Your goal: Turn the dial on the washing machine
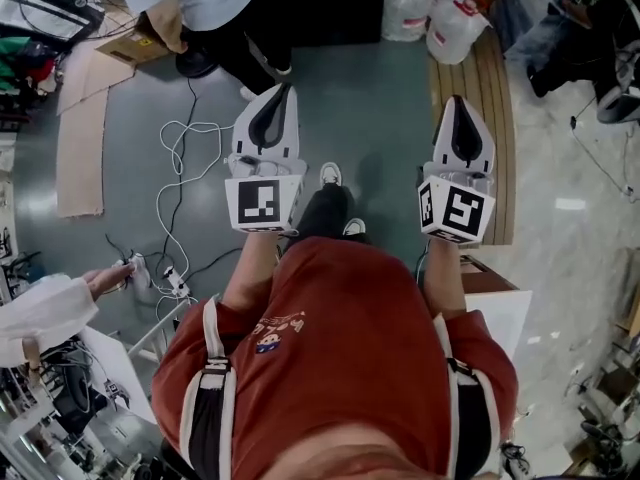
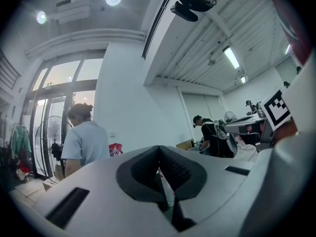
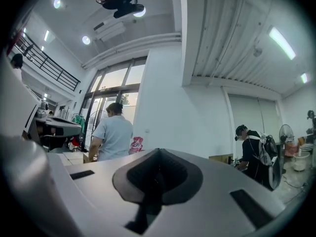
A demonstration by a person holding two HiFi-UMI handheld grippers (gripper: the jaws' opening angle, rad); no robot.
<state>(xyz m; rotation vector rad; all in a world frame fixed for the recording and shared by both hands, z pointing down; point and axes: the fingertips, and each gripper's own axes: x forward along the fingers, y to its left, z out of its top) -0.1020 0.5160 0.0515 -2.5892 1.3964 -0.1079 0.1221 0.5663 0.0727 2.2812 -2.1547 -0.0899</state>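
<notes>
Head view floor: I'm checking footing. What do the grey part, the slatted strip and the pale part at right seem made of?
Grey floor: matte, perhaps painted concrete or vinyl. Slatted strip: brown wood planks, judging by the grooves. Pale floor: glossy tile or stone, reflecting lights.

This is a large workshop or lab hall rather than a home. Loose cables [image 1: 175,183] and flattened cardboard [image 1: 80,158] lie on the grey floor beside big plastic jugs [image 1: 455,18]. Strip lights [image 3: 282,42] line a high ceiling above tall glass doors [image 3: 111,90], and a person with a backpack [image 3: 254,154] stands near a floor fan [image 3: 286,135].
</notes>
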